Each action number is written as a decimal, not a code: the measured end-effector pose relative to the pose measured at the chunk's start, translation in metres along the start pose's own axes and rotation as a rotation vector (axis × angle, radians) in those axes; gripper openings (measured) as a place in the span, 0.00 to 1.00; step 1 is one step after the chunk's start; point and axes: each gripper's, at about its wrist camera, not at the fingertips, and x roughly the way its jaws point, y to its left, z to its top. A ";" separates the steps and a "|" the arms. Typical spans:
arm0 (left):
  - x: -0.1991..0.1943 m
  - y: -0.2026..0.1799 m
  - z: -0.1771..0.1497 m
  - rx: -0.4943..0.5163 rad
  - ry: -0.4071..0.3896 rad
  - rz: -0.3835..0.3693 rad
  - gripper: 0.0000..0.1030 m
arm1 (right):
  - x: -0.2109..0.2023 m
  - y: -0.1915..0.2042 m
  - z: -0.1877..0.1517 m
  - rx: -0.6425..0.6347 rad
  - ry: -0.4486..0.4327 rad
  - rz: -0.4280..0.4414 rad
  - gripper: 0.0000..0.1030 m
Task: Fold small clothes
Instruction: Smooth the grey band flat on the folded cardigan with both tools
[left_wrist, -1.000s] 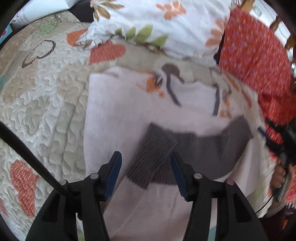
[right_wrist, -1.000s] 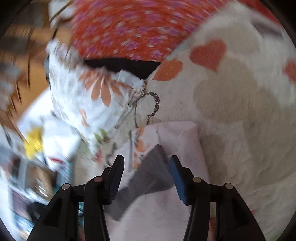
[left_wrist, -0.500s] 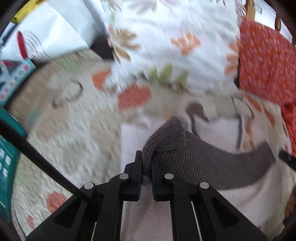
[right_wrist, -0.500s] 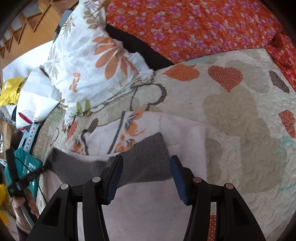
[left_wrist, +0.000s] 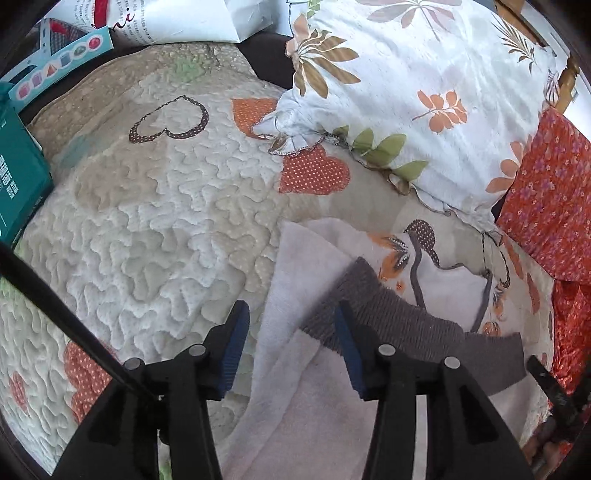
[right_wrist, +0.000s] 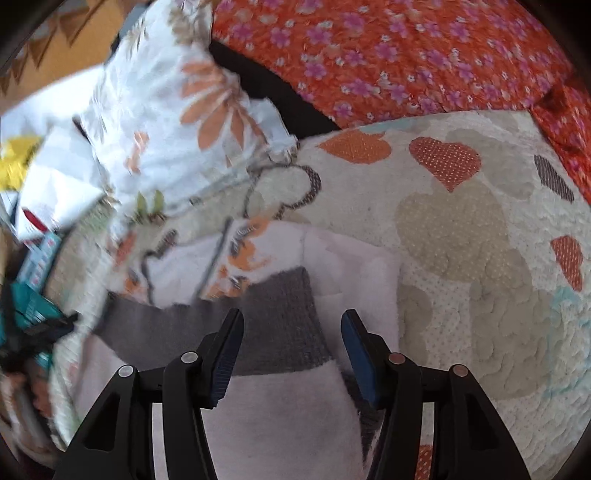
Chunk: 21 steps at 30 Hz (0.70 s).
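A small white fleecy garment (left_wrist: 306, 398) with a grey ribbed knit band (left_wrist: 391, 317) lies on the quilted bed cover; its printed neck part (left_wrist: 447, 284) lies beyond the band. My left gripper (left_wrist: 291, 347) is open over the garment's left edge, with the band's left end by its right finger. In the right wrist view the same garment (right_wrist: 280, 413) and grey band (right_wrist: 284, 325) lie under my right gripper (right_wrist: 291, 350), which is open and empty over the band's right end.
The heart-patterned quilt (left_wrist: 166, 221) covers the bed. A floral pillow (left_wrist: 424, 92) and an orange flowered cloth (left_wrist: 550, 199) lie beyond the garment. A teal box (left_wrist: 18, 177) and papers (left_wrist: 166, 18) sit at the far left.
My left gripper was shut on the band's left end half a second ago and has let it go; the band now lies flat. The right gripper stayed open.
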 end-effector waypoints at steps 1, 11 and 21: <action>-0.001 -0.002 -0.002 0.012 -0.001 0.006 0.45 | 0.007 0.000 -0.002 -0.009 0.019 -0.007 0.56; 0.018 -0.040 -0.018 0.251 0.028 -0.002 0.46 | 0.018 -0.020 -0.005 0.062 0.074 -0.103 0.07; 0.041 0.003 0.018 0.068 -0.046 0.273 0.47 | -0.001 -0.021 -0.002 0.080 0.012 -0.088 0.12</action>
